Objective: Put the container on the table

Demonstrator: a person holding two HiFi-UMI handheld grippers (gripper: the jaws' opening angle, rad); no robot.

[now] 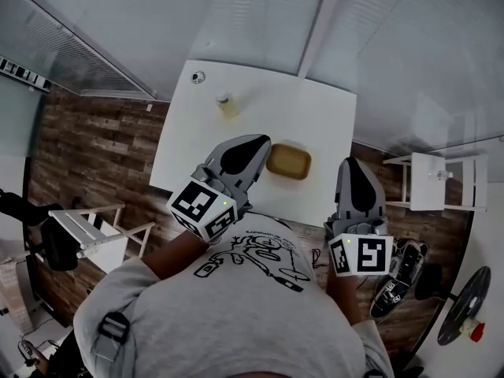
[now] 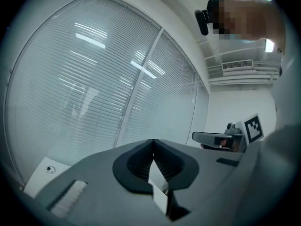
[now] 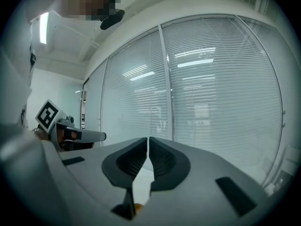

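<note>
While the yellow container [image 1: 288, 161] rests on the white table [image 1: 331, 116], the left gripper [image 1: 257, 146] and right gripper [image 1: 353, 166] show empty, closed jaws.

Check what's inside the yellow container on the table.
Nothing shows inside the container, only its bare bottom. The left gripper hides a little of its left edge.

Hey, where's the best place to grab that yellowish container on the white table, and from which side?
Probably its near long wall. The container lies flat with its top open, so one jaw could go inside the raised rim and the other outside. Come down from above on the person's side, where the table looks bare.
</note>
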